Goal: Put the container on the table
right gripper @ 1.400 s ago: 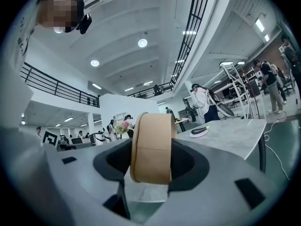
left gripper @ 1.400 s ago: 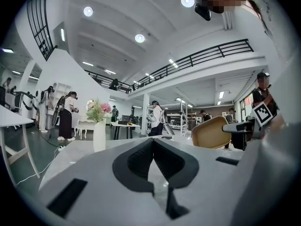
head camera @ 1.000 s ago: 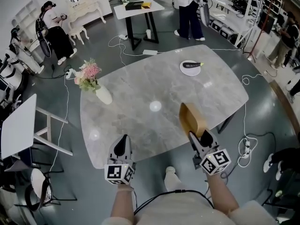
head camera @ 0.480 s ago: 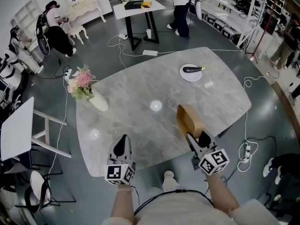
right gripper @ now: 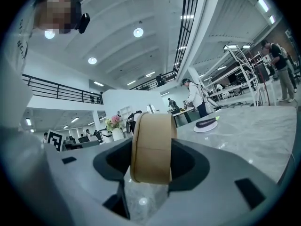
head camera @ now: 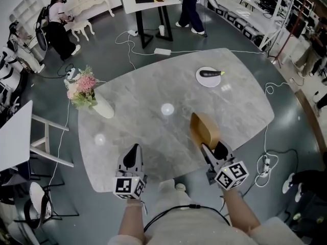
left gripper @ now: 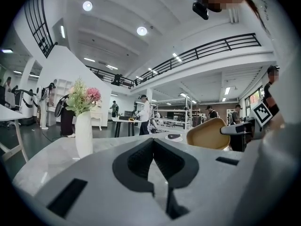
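Observation:
A tan, bowl-like container is held edge-on over the near right part of the grey marble table. My right gripper is shut on its rim. In the right gripper view the container fills the space between the dark pads of my right gripper. My left gripper hovers at the table's near edge, shut and holding nothing. In the left gripper view my left gripper has its tips together, and the container shows at the right.
A white vase of pink flowers stands at the table's left. A white plate with a dark eggplant sits at the far right. Cables lie on the floor, a white table is at left, and people stand beyond.
Both grippers have moved forward toward the table, and their tips now reach over its near edge. The container stays in the right gripper's hold.

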Demonstrator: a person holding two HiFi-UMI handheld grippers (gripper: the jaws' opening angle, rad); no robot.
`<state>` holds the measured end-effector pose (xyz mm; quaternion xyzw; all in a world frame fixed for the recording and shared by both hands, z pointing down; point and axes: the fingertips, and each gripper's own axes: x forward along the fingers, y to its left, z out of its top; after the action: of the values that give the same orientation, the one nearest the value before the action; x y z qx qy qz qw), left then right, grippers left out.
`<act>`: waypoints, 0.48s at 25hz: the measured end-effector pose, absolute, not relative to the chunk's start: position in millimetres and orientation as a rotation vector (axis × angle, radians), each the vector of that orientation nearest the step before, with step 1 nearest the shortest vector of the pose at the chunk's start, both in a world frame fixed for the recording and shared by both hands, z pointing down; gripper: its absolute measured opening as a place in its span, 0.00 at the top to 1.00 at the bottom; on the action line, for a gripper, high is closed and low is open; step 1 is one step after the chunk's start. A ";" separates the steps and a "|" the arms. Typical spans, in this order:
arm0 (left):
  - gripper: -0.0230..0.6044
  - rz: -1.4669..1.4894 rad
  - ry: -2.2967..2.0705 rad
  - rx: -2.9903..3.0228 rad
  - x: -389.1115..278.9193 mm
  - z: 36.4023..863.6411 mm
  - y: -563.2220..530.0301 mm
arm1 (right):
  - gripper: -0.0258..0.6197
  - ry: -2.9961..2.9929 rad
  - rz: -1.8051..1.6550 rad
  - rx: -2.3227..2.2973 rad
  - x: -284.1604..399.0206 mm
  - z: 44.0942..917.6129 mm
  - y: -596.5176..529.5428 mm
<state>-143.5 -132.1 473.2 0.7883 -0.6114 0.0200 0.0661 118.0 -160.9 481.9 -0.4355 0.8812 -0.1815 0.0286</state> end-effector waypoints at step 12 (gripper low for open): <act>0.96 0.083 -1.784 2.395 -146.9 482.8 -180.2 | 0.61 2.623 -0.779 -1.253 86.0 488.8 -216.2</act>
<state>-146.9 -180.2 482.8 0.7993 -0.5953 0.0277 0.0772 86.0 -216.2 488.8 -0.4153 0.8698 -0.2582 0.0660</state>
